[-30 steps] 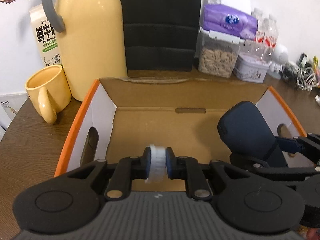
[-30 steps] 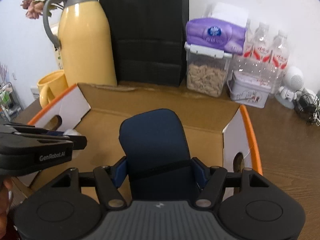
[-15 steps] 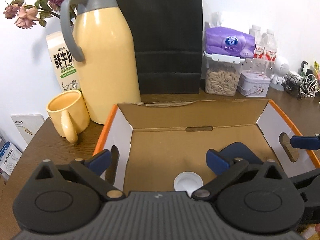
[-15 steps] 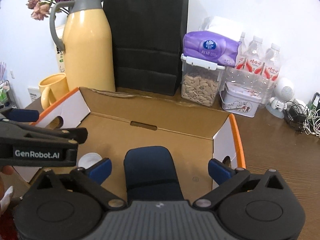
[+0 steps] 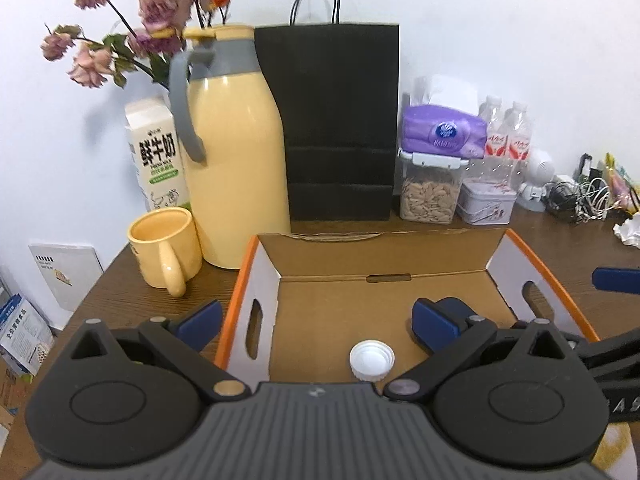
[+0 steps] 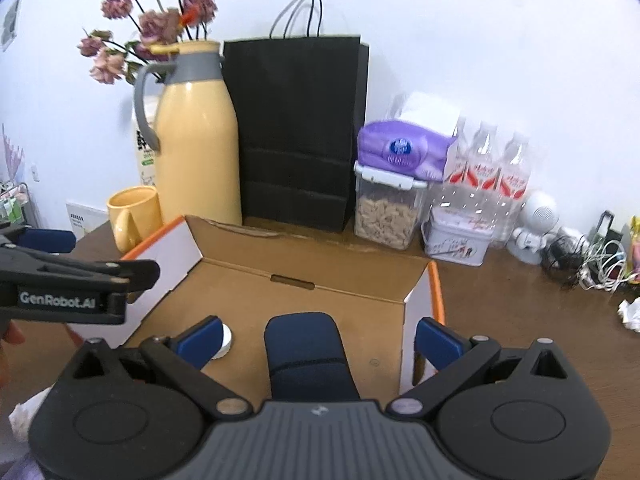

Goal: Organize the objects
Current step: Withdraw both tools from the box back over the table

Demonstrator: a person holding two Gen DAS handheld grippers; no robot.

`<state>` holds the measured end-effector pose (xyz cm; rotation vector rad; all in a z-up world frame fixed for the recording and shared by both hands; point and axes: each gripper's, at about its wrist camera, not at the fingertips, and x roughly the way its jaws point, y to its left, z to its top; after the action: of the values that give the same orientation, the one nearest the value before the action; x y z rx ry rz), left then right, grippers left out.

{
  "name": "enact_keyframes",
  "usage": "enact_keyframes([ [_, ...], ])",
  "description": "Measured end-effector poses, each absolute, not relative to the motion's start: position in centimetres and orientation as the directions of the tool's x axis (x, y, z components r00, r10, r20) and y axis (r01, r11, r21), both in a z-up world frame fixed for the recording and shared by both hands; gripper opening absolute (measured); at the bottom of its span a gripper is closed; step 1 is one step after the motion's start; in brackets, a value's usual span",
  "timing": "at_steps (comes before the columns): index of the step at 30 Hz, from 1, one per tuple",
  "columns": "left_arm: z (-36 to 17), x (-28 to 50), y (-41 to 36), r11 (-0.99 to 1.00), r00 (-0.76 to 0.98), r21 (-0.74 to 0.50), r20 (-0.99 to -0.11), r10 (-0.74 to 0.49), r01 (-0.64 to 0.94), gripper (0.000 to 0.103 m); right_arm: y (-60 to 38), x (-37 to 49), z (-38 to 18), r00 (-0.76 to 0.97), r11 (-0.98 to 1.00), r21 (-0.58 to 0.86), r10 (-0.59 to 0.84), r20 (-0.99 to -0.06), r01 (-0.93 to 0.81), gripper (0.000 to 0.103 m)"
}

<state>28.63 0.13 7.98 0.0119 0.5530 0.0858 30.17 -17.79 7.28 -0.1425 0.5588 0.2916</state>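
In cardboard box (image 6: pixel 320 292): navy case (image 6: pixel 306 354) flat, long axis toward back wall; white cap (image 5: pixel 372 359) beside; both grippers wide, empty.

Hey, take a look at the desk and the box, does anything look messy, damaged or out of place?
Mostly tidy. The cardboard box has a ragged, torn back flap edge. A crumpled white paper lies loose on the table at far right, beside a tangle of cables. Inside the box, the white cap and dark blue case lie flat.

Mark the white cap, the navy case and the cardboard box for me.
white cap (image 5: pixel 371 360): left wrist view, middle of its open top.
navy case (image 6: pixel 306 350): right wrist view, middle of its upper face.
cardboard box (image 5: pixel 384 256): left wrist view, inner face of its far wall.
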Motion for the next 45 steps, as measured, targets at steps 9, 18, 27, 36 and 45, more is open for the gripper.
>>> enact_keyframes([
  [9,9.5,22.3,1.1,0.998,0.878,0.027,-0.475,0.065,-0.059,0.103,-19.3,23.7,9.4,0.843,0.941,-0.067,0.263,-0.47,-0.331,0.103],
  [18,8.5,15.3,3.3,0.998,0.89,0.004,-0.452,0.062,-0.068,0.103,-21.1,16.9,7.9,0.849,0.937,-0.063,0.282,-0.446,-0.344,0.103],
  [27,4.8,9.6,4.5,0.998,0.87,-0.007,-0.491,0.056,-0.067,0.103,-23.1,11.6,4.2,0.845,0.947,-0.027,0.273,-0.46,-0.32,0.103],
  [36,2.8,5.4,5.5,0.995,0.847,-0.043,-0.53,0.05,-0.086,0.103,-24.1,7.2,1.6,0.833,0.955,-0.004,0.257,-0.491,-0.297,0.103],
  [45,3.0,4.2,5.3,0.997,0.849,-0.042,-0.527,0.033,-0.065,0.103,-23.6,5.7,0.9,0.818,0.949,0.012,0.278,-0.504,-0.314,0.103],
])
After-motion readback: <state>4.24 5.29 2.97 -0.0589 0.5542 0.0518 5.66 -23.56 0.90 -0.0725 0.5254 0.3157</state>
